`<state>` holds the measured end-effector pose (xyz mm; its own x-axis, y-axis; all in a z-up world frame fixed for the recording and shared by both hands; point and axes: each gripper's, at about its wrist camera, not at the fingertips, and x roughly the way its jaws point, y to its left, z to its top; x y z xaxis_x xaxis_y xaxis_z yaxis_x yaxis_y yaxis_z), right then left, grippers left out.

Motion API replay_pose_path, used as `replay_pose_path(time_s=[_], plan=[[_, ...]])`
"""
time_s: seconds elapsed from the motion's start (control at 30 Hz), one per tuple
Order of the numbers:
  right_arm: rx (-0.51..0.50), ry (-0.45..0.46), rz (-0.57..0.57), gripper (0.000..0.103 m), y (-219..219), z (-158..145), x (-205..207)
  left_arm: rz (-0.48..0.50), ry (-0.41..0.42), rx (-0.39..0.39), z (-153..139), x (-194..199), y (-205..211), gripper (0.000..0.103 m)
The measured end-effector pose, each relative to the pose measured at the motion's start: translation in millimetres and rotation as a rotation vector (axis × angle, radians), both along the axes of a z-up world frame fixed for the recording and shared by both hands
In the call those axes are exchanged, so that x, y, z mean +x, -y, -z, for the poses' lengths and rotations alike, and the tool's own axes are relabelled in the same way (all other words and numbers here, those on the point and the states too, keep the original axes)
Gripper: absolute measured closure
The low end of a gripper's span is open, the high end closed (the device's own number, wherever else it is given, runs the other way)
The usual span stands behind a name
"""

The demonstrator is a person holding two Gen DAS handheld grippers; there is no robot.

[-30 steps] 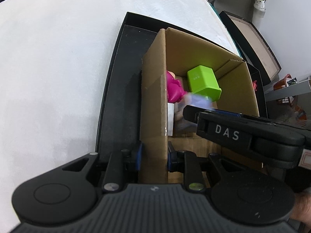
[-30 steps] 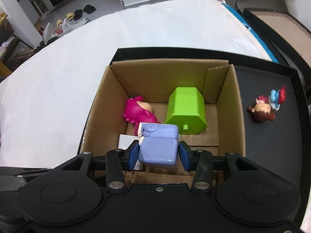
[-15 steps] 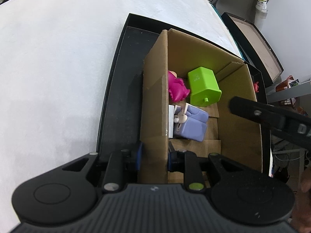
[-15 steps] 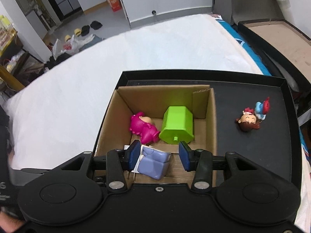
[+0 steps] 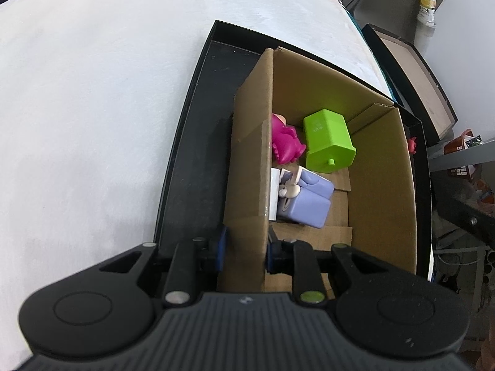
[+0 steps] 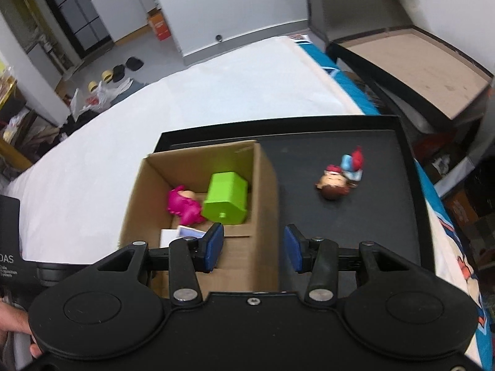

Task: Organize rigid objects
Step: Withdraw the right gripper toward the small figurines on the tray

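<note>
My left gripper (image 5: 246, 250) is shut on the near left wall of the open cardboard box (image 5: 380, 185). The box holds a green block (image 5: 328, 142), a pink figure (image 5: 286, 143), a lilac toy (image 5: 309, 204) and a white card (image 5: 273, 198). In the right wrist view my right gripper (image 6: 253, 249) hangs open and empty above the cardboard box's (image 6: 266, 185) right wall. Beyond it are the green block (image 6: 227, 198), the pink figure (image 6: 182, 205) and a corner of the lilac toy (image 6: 191, 232). A small brown-haired figurine (image 6: 340, 176) lies on the black tray (image 6: 371, 216), right of the box.
The black tray (image 5: 191, 154) lies on a white cloth (image 5: 92, 108). A second black-rimmed tray (image 6: 417, 52) sits at the back right, with a bottle (image 5: 427, 9) beyond it. A hand (image 6: 12, 318) and the left gripper's body show at the left edge.
My right gripper let go of the lilac toy inside the box, then rose and moved right, out of the left wrist view. The left gripper kept still on the box wall.
</note>
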<state>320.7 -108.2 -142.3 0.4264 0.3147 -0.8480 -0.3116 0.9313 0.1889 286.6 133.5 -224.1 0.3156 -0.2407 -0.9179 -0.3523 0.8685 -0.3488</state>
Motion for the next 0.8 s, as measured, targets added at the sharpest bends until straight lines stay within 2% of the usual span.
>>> replay_pose_path(time_s=[0.47,0.53,0.67,0.73,0.8], plan=[[0.032,-0.024,0.039,0.058,54,16,1,-0.012,-0.013,0.049,-4,2,8,0.082],[0.036,-0.022,0.036,0.05,59,17,1,-0.016,-0.015,0.052,-4,2,9,0.082],[0.046,-0.009,0.036,0.042,69,18,2,-0.015,-0.02,0.062,-5,3,10,0.083],[0.063,0.0,0.039,0.029,75,18,1,-0.013,-0.02,0.066,-6,2,10,0.083],[0.075,0.01,0.037,0.024,81,18,1,-0.014,-0.019,0.066,-7,2,10,0.083]])
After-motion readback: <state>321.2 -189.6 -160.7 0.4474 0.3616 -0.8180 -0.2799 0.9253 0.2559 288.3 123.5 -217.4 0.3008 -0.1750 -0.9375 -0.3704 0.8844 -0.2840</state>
